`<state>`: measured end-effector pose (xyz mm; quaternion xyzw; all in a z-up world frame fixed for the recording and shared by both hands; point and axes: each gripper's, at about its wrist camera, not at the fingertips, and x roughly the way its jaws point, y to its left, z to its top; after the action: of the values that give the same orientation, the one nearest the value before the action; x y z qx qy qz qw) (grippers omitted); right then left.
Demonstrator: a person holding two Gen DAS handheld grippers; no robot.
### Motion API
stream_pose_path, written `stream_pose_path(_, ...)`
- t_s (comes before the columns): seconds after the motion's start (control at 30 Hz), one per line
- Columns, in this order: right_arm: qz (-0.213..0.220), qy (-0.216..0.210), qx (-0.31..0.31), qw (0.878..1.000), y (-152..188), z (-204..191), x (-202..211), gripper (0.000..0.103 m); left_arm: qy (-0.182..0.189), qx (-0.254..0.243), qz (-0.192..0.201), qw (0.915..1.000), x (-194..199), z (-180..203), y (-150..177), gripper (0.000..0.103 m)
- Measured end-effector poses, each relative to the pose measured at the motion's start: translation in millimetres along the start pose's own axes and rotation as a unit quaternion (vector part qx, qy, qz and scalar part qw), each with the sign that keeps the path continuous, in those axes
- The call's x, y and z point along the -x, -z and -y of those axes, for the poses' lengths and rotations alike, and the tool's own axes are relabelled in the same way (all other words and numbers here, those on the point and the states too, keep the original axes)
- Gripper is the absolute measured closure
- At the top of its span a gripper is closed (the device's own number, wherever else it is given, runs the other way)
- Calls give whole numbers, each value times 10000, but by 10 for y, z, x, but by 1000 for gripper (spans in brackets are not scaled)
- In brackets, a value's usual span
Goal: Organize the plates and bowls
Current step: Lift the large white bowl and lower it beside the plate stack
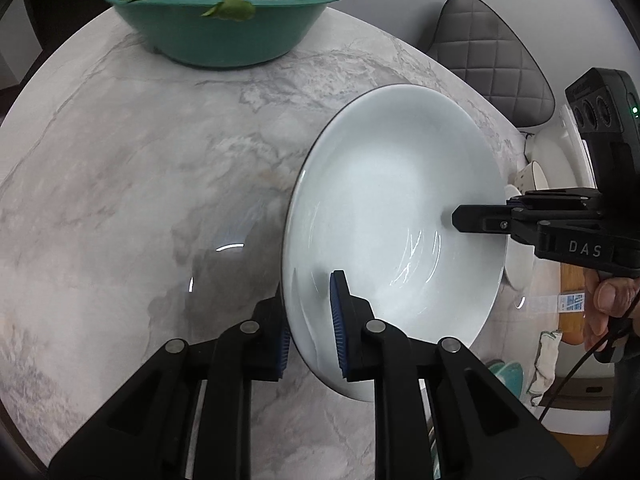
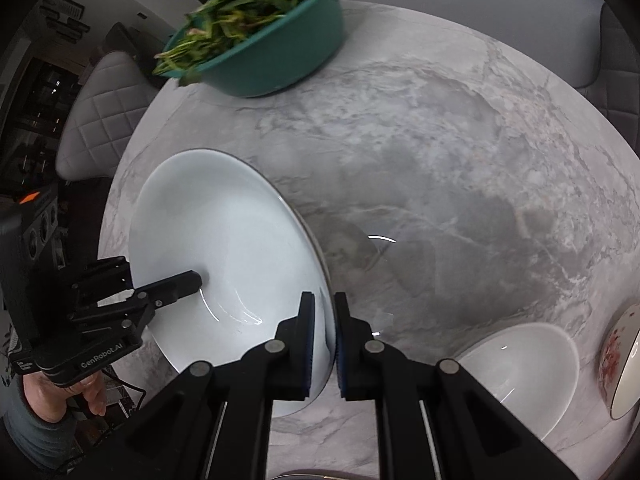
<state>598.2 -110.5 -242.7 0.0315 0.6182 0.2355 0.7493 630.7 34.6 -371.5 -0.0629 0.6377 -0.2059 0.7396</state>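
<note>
A wide white plate (image 1: 392,208) is held tilted above the marble table (image 1: 140,168) by both grippers. My left gripper (image 1: 310,328) is shut on its near-left rim, one pad inside and one behind. My right gripper (image 2: 322,340) is shut on the opposite rim of the plate (image 2: 224,248). Each gripper shows in the other's view, the right gripper at the plate's right edge (image 1: 480,220) and the left gripper at the plate's left edge (image 2: 176,286). A white bowl (image 2: 528,372) sits on the table to the right. A patterned bowl (image 2: 620,364) lies at the far right edge.
A teal basin (image 1: 224,32) full of green vegetables stands at the table's far side, also in the right wrist view (image 2: 276,48). Grey quilted chairs (image 1: 488,60) stand around the table. More white dishes (image 1: 556,164) sit beyond the plate on the right.
</note>
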Motion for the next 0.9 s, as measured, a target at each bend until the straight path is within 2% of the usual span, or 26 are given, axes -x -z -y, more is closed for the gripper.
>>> stream_pose_path(0.27, -187, -72, 247, 9995, 364, -480, -194, 92, -100, 166, -161, 9997, 294, -224, 750, 87)
stream_pose_path(0.5, -518, -161, 204, 9983, 729, -673, -482, 92, -76, 221, -471, 9986, 273, -318, 1326, 87)
stream_pose_path(0.67, -600, -85, 91, 9981, 841, -688, -591, 92, -109, 214, -538, 9983, 181, -333, 1473, 87)
stream_pose_path(0.7, -604, -77, 70, 9981, 863, -695, -596, 92, -101, 246, -447, 9986, 170, -324, 1489, 87)
stream_pose_path(0.9, -606, -26, -87, 9981, 941, -631, -639, 92, -203, 127, -540, 9983, 27, -326, 1416, 87)
